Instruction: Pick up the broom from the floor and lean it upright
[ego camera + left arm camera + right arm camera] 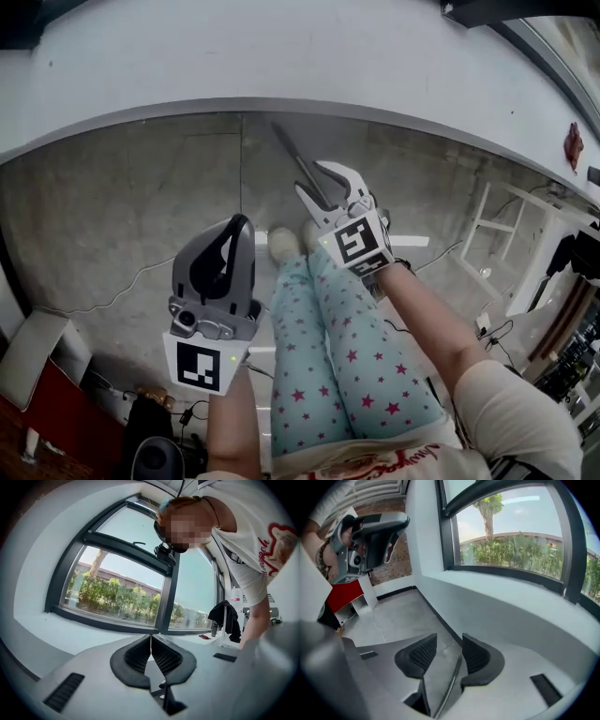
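Observation:
The broom's dark handle (291, 152) lies on the grey concrete floor, running from near the white wall toward my feet. My right gripper (325, 187) hangs over its near end with the jaws open. In the right gripper view the thin handle (451, 684) shows in the gap between the spread pads (424, 652), and neither pad presses on it. The right gripper (449, 641) points down at the floor by the wall. The broom's head is hidden. My left gripper (239, 225) is off to the left, shut and empty; its pads (161, 656) meet at the tips.
A white wall with a window runs along the far side. A white frame rack (506, 234) stands at right, with cables (487, 328) near it. A red box (47, 412) and dark items sit at lower left. A cable (112, 300) trails over the floor.

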